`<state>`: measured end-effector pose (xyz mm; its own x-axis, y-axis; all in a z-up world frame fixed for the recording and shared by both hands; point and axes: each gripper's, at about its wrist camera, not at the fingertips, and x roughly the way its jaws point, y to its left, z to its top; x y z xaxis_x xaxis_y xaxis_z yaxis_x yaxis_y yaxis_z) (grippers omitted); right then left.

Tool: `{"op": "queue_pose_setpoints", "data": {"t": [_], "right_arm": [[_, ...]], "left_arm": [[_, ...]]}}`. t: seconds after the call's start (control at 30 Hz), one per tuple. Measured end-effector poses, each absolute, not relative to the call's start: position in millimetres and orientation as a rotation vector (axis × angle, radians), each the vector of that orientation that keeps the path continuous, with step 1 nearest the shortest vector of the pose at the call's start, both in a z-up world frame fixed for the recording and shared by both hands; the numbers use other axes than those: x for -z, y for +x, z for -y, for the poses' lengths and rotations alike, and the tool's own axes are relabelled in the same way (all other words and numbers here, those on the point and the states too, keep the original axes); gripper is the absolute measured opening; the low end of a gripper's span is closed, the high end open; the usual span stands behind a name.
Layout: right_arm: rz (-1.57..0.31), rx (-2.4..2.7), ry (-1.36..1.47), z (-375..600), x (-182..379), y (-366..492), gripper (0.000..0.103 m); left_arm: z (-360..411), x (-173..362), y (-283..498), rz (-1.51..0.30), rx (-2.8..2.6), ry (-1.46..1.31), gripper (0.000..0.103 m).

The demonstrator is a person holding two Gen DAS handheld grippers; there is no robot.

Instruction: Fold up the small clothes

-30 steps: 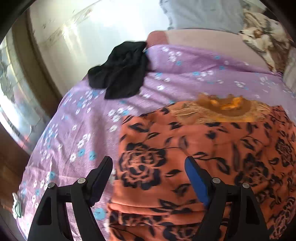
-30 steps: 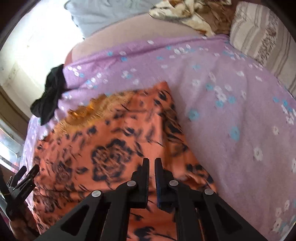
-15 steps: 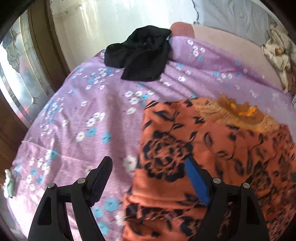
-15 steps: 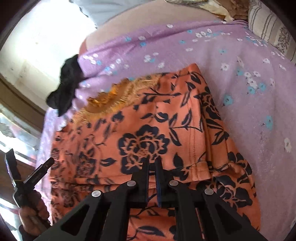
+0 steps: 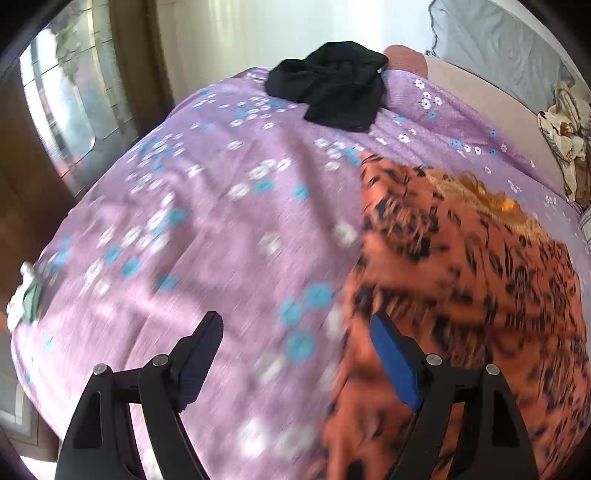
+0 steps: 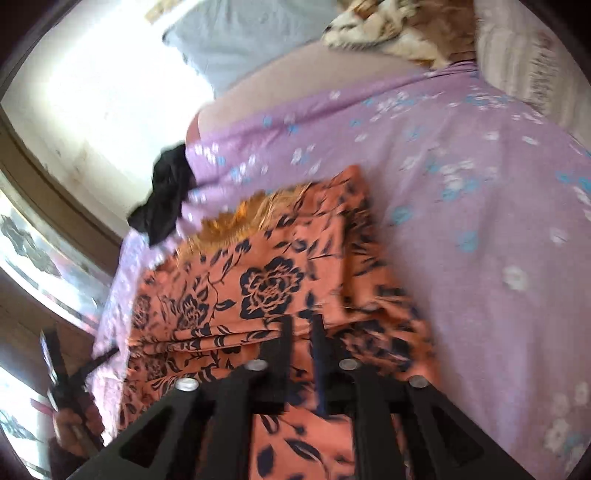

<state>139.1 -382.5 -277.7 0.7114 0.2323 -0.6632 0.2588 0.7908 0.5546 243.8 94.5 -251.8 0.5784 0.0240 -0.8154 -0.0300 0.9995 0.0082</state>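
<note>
An orange dress with black flowers [image 5: 461, 277] lies folded on the purple flowered bedsheet [image 5: 221, 221], its gold-trimmed neckline at the far end. My left gripper [image 5: 295, 332] is open above the sheet at the dress's left edge, its right finger over the cloth, with nothing between its fingers. In the right wrist view my right gripper [image 6: 301, 325] hovers over the near fold of the dress [image 6: 258, 280]. Its jaws are opening, with a narrow gap and no cloth pinched between them. The left gripper [image 6: 62, 369] shows at the lower left, held by a hand.
A crumpled black garment [image 5: 332, 85] lies at the bed's far left corner. A grey pillow [image 6: 240, 44], a brown patterned cloth [image 6: 399, 33] and a striped cushion [image 6: 524, 62] sit at the head. A glass-panelled door [image 5: 66, 110] stands past the left edge, where a small white-green item [image 5: 26, 299] hangs.
My left gripper has slid left, off the dress and over bare sheet. The right gripper's jaws, tightly shut before, have parted a little, and it has shifted over the near fold.
</note>
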Motion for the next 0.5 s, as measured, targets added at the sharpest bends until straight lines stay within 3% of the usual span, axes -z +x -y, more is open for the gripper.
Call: {"op": "queue_pose_setpoints", "data": {"t": [0.03, 0.07, 0.5], "right_arm": [[-0.780, 0.019, 0.705, 386, 277, 132, 0.074], [-0.746, 0.016, 0.742, 393, 278, 117, 0.080], [-0.932, 0.020, 0.699, 383, 293, 33, 0.080]], "left_arm": [[-98, 253, 231, -0.950, -0.030, -0.003, 0.083], [-101, 255, 219, -0.948, -0.028, 0.001, 0.083], [-94, 283, 103, -1.120, 0.092, 0.034, 0.083]]}}
